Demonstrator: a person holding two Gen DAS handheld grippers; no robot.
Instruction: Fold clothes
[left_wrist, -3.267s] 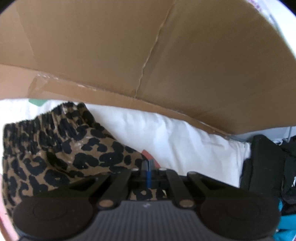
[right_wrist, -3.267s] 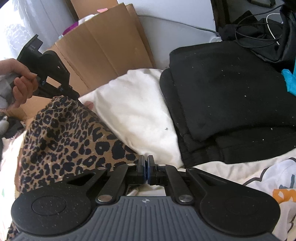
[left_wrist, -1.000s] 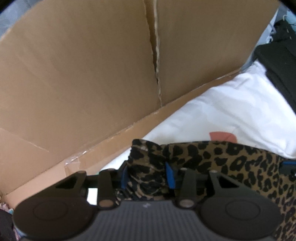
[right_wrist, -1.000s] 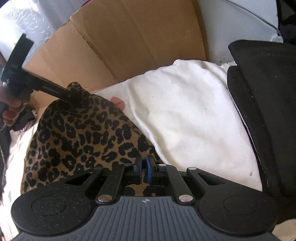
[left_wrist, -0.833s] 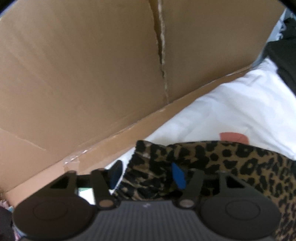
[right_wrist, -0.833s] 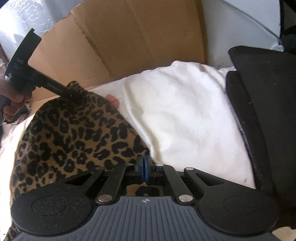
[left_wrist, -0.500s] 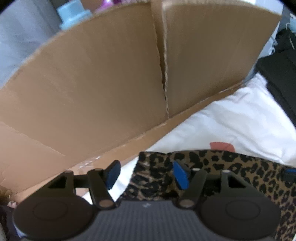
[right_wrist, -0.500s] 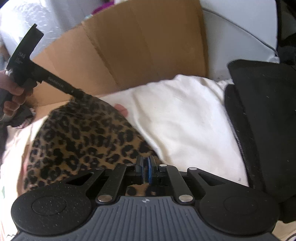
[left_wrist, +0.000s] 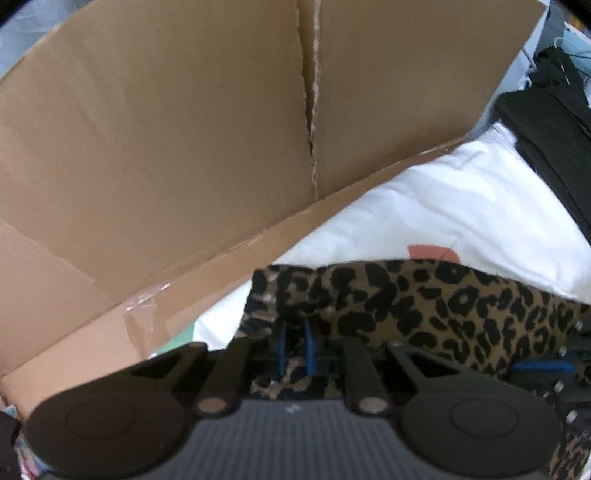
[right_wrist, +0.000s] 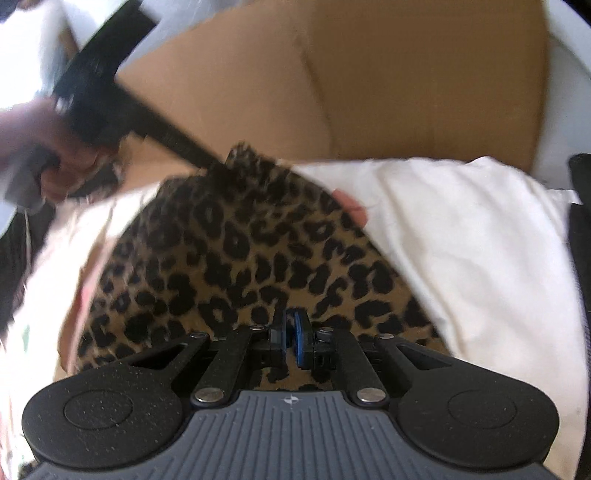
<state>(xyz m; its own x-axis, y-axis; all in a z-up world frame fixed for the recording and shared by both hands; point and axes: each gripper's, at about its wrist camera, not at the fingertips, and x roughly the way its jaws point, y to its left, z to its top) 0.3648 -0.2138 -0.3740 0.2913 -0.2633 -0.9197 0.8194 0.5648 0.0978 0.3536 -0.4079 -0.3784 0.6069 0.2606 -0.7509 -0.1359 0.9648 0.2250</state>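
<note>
A leopard-print garment (left_wrist: 424, 295) lies over white bedding, stretched between my two grippers. My left gripper (left_wrist: 294, 349) has its blue pads close together and still closing, with the garment's bunched corner pinched between them. In the right wrist view that corner (right_wrist: 240, 158) stands up in a peak at the left gripper's fingertips (right_wrist: 216, 160), and a hand (right_wrist: 62, 162) holds the tool. My right gripper (right_wrist: 291, 339) is shut on the near edge of the garment (right_wrist: 240, 258). That view is blurred by motion.
A tall sheet of brown cardboard (left_wrist: 184, 147) stands right behind the garment. A white pillow (left_wrist: 461, 206) with a pink mark lies to the right. Folded black clothing (left_wrist: 546, 122) lies at the far right.
The left jaws spread wide around the garment's corner, then came together on it. The right gripper has swung sideways with its edge of the garment, and its view has rolled and blurred.
</note>
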